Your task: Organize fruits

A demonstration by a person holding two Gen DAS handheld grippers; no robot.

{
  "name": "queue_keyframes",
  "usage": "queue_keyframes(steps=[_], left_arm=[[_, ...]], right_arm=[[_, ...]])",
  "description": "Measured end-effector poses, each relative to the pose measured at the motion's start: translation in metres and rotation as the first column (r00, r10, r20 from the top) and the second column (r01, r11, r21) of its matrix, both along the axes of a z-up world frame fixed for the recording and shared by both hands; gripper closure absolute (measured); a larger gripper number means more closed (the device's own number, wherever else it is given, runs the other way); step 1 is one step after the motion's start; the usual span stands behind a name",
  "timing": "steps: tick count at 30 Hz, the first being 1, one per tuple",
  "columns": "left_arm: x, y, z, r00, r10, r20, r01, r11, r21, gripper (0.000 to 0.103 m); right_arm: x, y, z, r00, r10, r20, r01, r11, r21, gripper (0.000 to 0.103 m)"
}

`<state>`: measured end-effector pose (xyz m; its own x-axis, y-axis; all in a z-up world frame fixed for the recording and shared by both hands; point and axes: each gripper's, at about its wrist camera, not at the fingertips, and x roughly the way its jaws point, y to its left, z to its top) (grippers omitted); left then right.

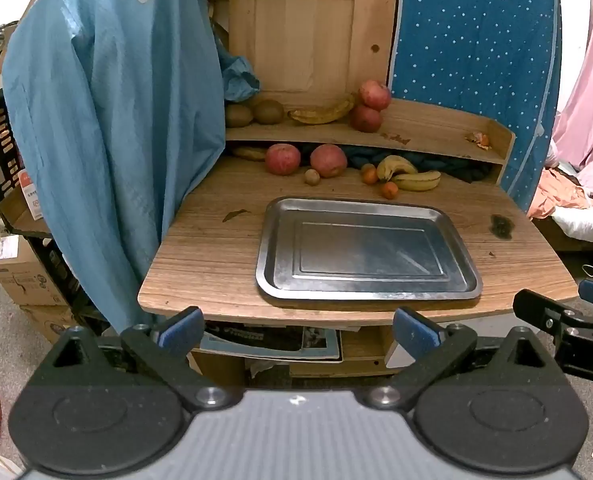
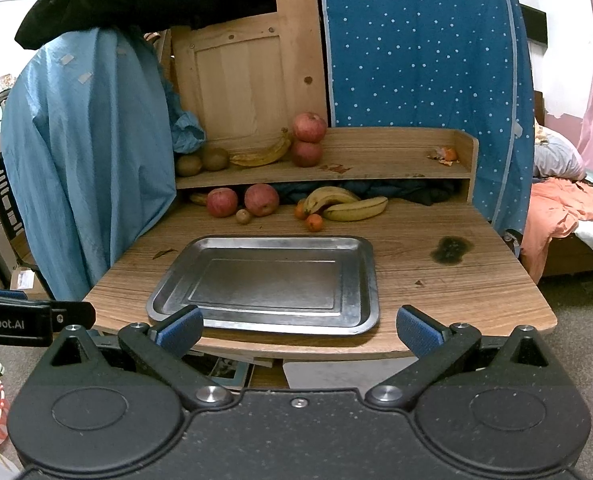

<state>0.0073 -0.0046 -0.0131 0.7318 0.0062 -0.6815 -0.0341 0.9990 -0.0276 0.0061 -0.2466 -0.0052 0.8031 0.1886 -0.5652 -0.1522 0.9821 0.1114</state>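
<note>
Hand-held gripper [image 2: 298,330] spread; tray [image 2: 372,280] beyond, fruits [image 2: 261,199] farther.

The left gripper [image 1: 296,330] has black hinged arms, round silver screws, blue ribbed pads [image 1: 180,326] and a grey ribbed body. The right gripper [image 2: 298,330] matches, with a speckled black body.

a rectangular steel tray [image 2: 264,280] is seen lying bare on the wooden desk [image 2: 436,280]. behind it, two red apples [image 2: 242,200], yellow bananas [image 2: 344,202] and small oranges [image 2: 314,222] are scattered. the right gripper [image 2: 296,326] is held wide apart, short of the desk edge.
</note>
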Motion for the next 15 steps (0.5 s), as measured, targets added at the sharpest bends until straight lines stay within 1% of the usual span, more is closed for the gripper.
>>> queue_keyframes(steps=[1,3,9,15], left_arm=[[0.0005,0.0003,0.0,1.0,0.0,-0.002,0.0,1.0,0.0,0.0],[0.0012,0.0005,-0.0002,1.0,0.001,-0.004,-0.001,1.0,-0.001,0.0],[0.0036,0.0014,-0.0004,1.0,0.001,-0.012,-0.001,1.0,0.0,0.0],[0.0078,0.0014,-0.0005,1.0,0.005,-0.024,-0.005,1.0,-0.001,0.0]], right_arm=[[0.0032,-0.003,-0.0064,1.0,0.001,-0.002,-0.001,1.0,0.0,0.001],[0.0042,-0.0029,-0.0081,1.0,0.002,-0.003,-0.002,1.0,0.0,0.001],[0.0042,-0.0019,-0.0059,1.0,0.003,-0.006,-0.003,1.0,0.0,0.001],[0.0052,-0.0005,-0.0101,1.0,0.004,-0.013,-0.004,1.0,-0.001,0.001]])
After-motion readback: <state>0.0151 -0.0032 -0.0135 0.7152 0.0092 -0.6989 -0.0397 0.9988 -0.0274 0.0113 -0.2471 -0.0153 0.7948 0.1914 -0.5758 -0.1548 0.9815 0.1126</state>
